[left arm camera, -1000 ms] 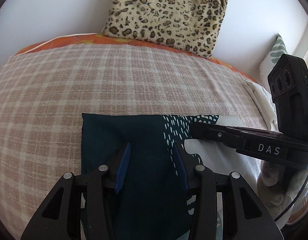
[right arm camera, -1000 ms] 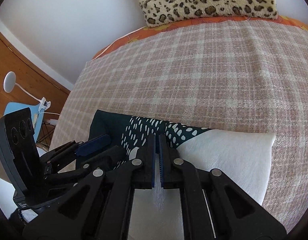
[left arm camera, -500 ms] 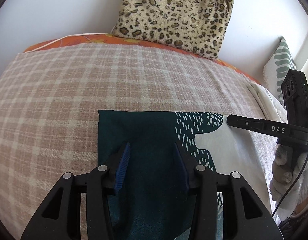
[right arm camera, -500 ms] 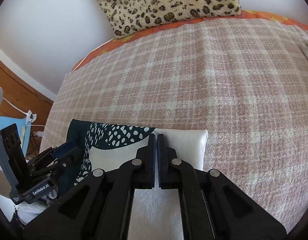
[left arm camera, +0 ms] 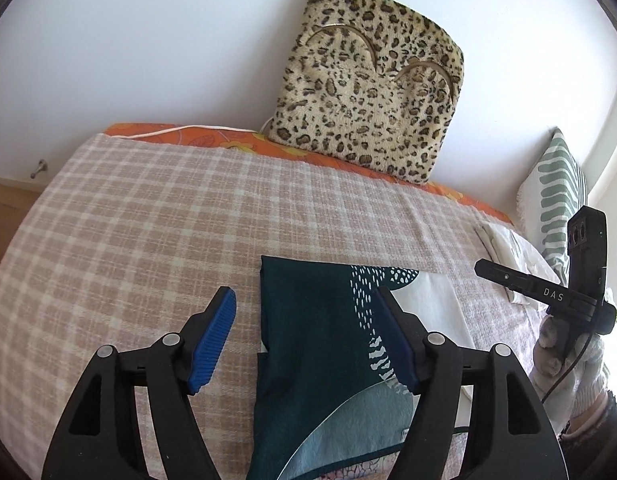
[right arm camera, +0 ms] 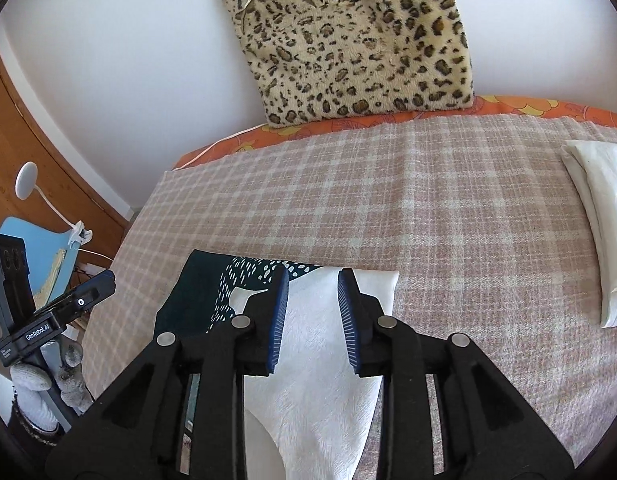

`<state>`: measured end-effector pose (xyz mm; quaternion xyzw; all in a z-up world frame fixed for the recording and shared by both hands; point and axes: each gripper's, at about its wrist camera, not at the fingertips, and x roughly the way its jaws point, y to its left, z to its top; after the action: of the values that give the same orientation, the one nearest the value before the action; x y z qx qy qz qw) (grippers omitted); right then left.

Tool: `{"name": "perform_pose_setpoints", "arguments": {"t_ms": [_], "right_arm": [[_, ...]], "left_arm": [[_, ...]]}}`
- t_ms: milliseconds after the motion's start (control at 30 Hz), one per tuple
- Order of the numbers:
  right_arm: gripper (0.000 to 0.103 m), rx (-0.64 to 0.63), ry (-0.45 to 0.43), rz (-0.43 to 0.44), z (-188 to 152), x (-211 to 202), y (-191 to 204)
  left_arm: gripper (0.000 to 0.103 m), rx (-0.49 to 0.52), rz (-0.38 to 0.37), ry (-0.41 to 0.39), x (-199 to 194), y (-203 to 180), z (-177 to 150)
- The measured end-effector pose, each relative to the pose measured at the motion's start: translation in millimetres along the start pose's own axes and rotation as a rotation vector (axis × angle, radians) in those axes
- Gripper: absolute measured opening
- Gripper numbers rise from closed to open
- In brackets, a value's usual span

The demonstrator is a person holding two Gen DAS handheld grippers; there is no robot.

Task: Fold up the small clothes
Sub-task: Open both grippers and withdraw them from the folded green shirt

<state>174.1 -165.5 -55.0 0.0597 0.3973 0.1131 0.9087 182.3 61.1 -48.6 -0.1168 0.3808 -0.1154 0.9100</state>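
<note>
A folded cloth, dark teal with white dots and a white part (left arm camera: 320,344), lies flat on the plaid bed cover (left arm camera: 148,240). It also shows in the right wrist view (right arm camera: 320,360). My left gripper (left arm camera: 304,344) is open and empty, raised over the cloth's left edge. My right gripper (right arm camera: 312,320) is open and empty, raised over the white part of the cloth. In the left wrist view the right gripper (left arm camera: 548,296) is off to the right of the cloth. In the right wrist view the left gripper (right arm camera: 56,316) is off to the left.
A leopard-print cushion (left arm camera: 368,92) leans on the white wall at the back of the bed. A folded white cloth (right arm camera: 600,224) lies on the right. A green-striped pillow (left arm camera: 560,192) stands far right. A wooden door (right arm camera: 12,128) and a lamp (right arm camera: 26,180) are left of the bed.
Both grippers have opened wider and pulled back and up from the cloth. The right gripper was shut on the cloth's white part and has let go. The cloth stays flat.
</note>
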Motion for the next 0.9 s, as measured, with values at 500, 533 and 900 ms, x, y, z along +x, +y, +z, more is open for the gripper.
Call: {"name": "perform_pose_setpoints", "arguments": {"t_ms": [500,533,900], "right_arm": [[0.043,-0.090,-0.115,-0.043,-50.7,-61.2,11.1],[0.043,-0.112,-0.107,-0.046,-56.3,-62.2,14.7],[0.063,-0.119,-0.016,-0.015,-97.5,-62.9,9.1]], "left_arm": [[0.071,0.036,0.067,-0.008,-43.1,16.8,-60.5],[0.071,0.041,0.064,-0.006,-45.1,16.6,-62.3],[0.071,0.116,0.166,0.010,-53.4,10.1,-93.9]]}}
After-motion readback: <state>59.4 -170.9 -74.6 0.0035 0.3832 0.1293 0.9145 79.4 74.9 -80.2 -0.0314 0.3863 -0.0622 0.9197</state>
